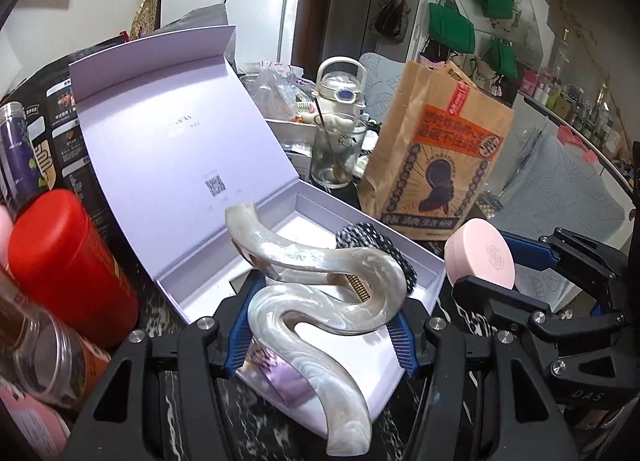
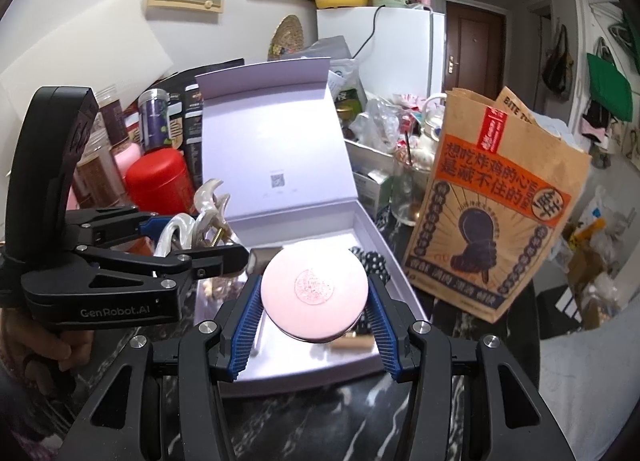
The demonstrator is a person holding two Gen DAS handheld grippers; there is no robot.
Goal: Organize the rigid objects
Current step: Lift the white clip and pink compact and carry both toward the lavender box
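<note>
A large pearly-white hair claw, wavy in outline with a brass spring showing at its hinge, sits clamped between the blue-padded jaws of the left gripper, above the near edge of the open lilac box. A round pink compact (an embossed emblem at its centre) is pinched flat-face-up by the right gripper, over the box's tray. A black-and-white dotted scrunchie lies inside, against the right wall. The lid stands upright.
</note>
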